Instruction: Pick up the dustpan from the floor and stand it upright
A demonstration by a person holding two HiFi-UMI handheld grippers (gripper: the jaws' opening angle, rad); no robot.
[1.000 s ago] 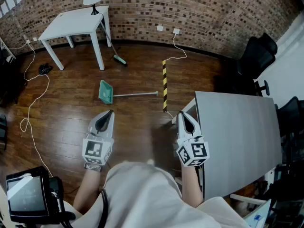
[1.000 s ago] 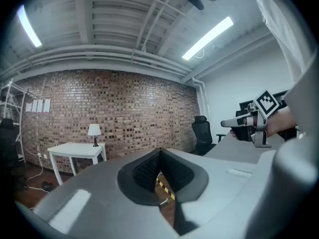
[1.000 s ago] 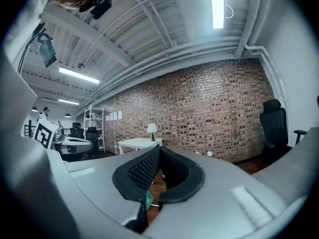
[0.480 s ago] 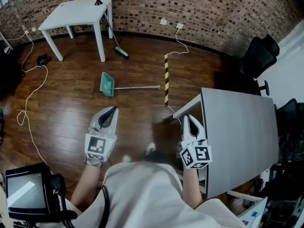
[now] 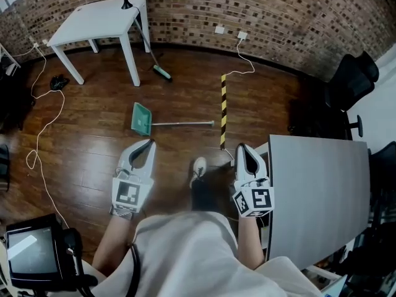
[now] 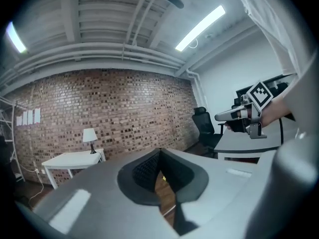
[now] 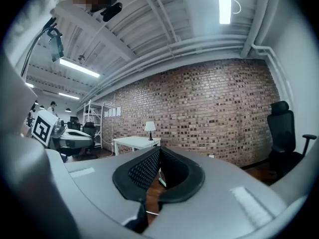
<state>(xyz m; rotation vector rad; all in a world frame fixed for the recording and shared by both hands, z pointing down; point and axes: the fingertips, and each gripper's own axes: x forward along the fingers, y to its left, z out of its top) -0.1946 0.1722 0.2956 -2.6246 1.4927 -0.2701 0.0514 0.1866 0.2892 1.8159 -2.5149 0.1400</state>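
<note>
The green dustpan (image 5: 141, 117) lies flat on the wooden floor, its long metal handle (image 5: 185, 124) pointing right. My left gripper (image 5: 148, 143) hovers just short of the pan, above the floor, with its jaws closed tip to tip and nothing in them. My right gripper (image 5: 241, 148) is level with it, to the right of the handle's end, also shut and empty. In the left gripper view the left gripper (image 6: 159, 156) points at the brick wall. The right gripper (image 7: 159, 152) faces the same wall in its own view.
A white table (image 5: 99, 18) with a lamp stands at the back left, a green-headed broom (image 5: 162, 73) leaning on it. A yellow-black strip (image 5: 223, 110) lies beside the handle's end. A grey table (image 5: 315, 190) is close on the right, a black chair (image 5: 352, 79) beyond. A cable (image 5: 40, 135) trails left.
Both grippers have moved forward toward the dustpan as the person stepped ahead; a shoe now shows between them. The dustpan has not moved on the floor.
</note>
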